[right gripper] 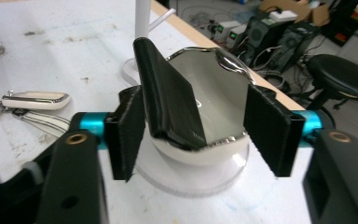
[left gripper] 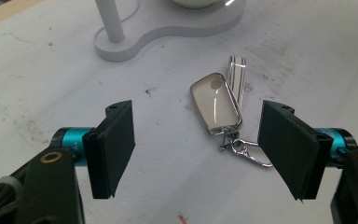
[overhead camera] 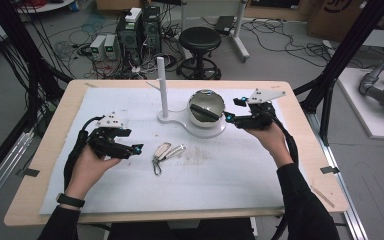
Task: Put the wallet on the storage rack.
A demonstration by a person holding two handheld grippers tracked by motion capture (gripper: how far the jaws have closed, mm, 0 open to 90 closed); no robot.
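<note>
Left gripper (left gripper: 196, 149) sits wide open around the key fob (left gripper: 216, 103) on the table. Right gripper (right gripper: 193, 133), also open, straddles the shiny metal bowl (right gripper: 214, 93) with a black flat piece (right gripper: 168, 93) inside.

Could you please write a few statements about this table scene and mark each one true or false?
1. The left tool is open above the keys. True.
2. The keys hang on the white post. False: they lie flat on the table.
3. A black object leans inside the shiny bowl. True.
4. The right tool is shut on the bowl. False: its jaws stand open beside it.
</note>
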